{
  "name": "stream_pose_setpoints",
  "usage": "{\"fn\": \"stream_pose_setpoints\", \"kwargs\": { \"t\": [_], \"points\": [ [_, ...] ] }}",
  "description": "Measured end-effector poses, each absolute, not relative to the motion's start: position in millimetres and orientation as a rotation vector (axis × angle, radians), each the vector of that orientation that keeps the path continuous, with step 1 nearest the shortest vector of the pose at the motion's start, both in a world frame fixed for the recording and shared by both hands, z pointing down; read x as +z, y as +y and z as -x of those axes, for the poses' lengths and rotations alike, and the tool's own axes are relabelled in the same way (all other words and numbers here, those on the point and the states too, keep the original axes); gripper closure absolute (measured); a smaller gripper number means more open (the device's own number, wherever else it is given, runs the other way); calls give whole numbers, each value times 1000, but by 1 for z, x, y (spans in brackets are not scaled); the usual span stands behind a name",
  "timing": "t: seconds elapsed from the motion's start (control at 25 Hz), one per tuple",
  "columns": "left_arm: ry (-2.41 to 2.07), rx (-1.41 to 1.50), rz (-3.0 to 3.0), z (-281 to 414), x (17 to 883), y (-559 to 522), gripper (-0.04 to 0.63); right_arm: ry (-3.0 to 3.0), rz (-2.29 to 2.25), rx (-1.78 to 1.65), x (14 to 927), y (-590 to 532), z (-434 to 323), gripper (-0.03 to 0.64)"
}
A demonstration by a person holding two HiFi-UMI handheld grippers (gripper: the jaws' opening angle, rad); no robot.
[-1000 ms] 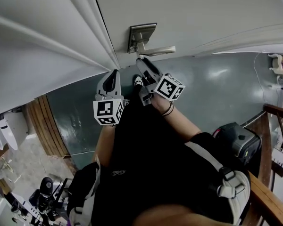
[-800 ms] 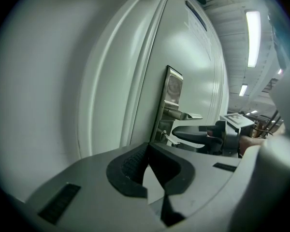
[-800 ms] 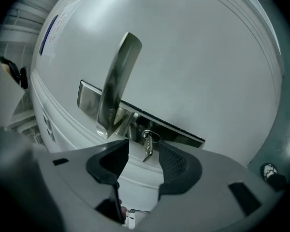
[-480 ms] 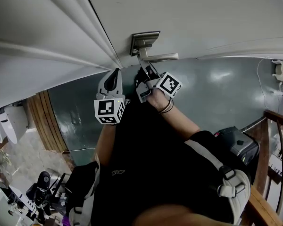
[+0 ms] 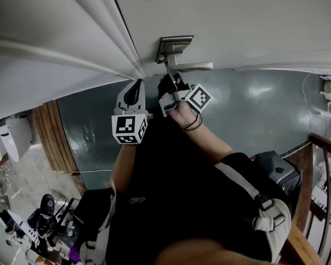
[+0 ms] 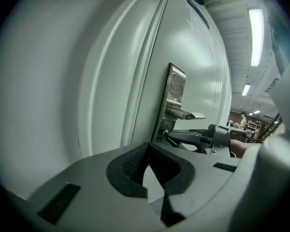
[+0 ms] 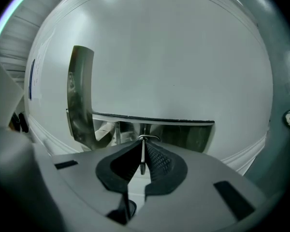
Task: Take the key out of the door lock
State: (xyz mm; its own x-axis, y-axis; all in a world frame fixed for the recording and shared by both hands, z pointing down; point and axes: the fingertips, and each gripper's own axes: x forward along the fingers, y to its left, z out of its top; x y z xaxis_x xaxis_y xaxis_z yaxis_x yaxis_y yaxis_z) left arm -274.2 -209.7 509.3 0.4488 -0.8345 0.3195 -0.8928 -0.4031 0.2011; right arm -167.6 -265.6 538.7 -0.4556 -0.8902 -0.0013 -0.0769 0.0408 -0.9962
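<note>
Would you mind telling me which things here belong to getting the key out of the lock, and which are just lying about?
Part of the job: key, between the closing jaws of the right gripper; lock plate; door.

Just lying about: door handle; black bag; wooden railing; left gripper, shut on nothing.

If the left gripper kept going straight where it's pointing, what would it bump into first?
Probably the white door or its frame, right beside the metal lock plate; depth is hard to judge.
</note>
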Motion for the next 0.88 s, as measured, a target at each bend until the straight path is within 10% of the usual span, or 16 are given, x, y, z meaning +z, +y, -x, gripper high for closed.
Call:
{"fn": "stream_pose_setpoints", "kwargs": {
  "t": [0.88],
  "points": [
    [-1458,230,-2360,282,513,-210,572,1533,980,-1496,540,-267,168,586]
  ]
}}
